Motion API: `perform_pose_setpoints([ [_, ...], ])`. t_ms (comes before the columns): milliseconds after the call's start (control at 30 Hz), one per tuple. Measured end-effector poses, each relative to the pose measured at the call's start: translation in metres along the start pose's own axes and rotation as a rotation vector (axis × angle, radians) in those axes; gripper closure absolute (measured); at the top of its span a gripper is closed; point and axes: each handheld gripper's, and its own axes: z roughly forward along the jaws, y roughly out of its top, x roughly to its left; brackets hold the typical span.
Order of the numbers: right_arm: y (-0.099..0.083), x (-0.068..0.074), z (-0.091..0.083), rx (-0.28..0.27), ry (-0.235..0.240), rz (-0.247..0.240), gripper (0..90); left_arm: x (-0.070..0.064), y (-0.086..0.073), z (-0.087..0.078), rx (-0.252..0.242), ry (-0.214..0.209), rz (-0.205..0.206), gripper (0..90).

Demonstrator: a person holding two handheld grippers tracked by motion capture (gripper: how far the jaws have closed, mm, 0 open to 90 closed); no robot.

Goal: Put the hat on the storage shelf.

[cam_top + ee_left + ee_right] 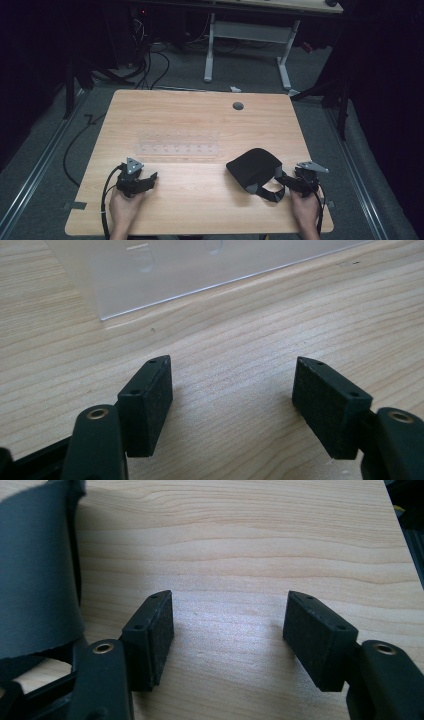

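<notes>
A clear plastic rack (178,143) lies flat in the middle of the wooden table (200,115); its near corner (150,275) shows in the left gripper view, just ahead of the jaws. My left gripper (150,178) rests on the table near the front left, open, with bare wood between its pads (150,400). A black cap-like fabric object (254,167) with grey straps (265,191) lies at front right. My right gripper (280,176) sits beside it, open and holding nothing; the black fabric (37,575) lies just left of its left pad (152,635).
A grey cable port (238,106) is set into the table near its far edge. Behind the table stands a white-legged desk (247,40), with cables on the grey floor (150,65). Metal rails run along both sides.
</notes>
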Motion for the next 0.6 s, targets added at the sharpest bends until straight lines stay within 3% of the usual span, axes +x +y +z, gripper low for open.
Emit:
perform_pose_setpoints([
  [600,0.0002,-0.0007,-0.0003,-0.001,0.004,0.01,38.5,-0.0001,0.0,0.0,0.002,-0.001,0.0,32.4],
])
